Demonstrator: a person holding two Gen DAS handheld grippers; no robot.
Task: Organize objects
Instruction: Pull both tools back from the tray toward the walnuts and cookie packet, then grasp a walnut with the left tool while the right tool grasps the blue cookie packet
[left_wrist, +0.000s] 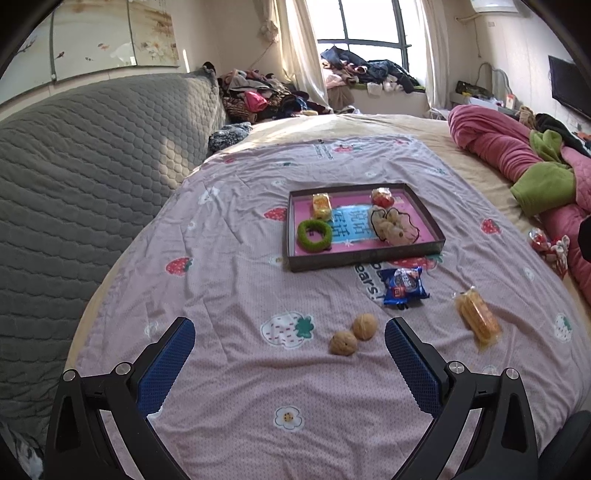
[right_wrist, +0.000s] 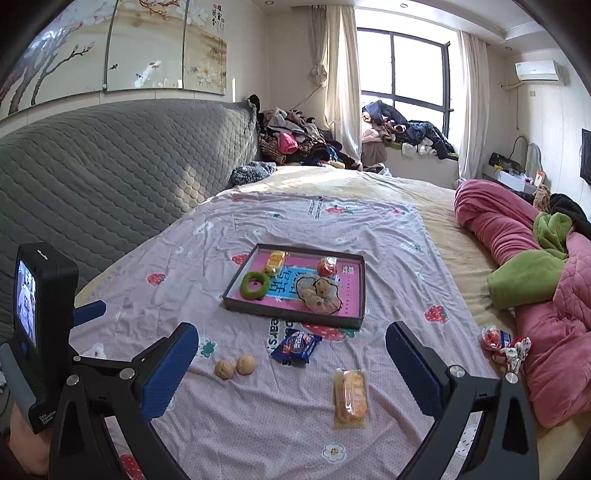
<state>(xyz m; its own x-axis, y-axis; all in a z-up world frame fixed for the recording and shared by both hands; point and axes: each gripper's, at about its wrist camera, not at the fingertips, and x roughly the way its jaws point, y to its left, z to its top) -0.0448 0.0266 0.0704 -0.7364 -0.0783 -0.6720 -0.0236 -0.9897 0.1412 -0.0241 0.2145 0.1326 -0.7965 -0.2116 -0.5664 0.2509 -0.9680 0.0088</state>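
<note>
A dark tray with a pink floor sits mid-bed. It holds a green ring, a yellow packet, a red sweet and a cream scrunchie. In front of it on the sheet lie a blue snack packet, two walnuts and a wrapped biscuit bar. My left gripper is open and empty, just short of the walnuts. My right gripper is open and empty above the sheet.
A grey quilted headboard stands at the left. A rolled pink and green quilt lies along the right. A red and white wrapped item sits beside it. The left gripper's body shows at the right view's left edge.
</note>
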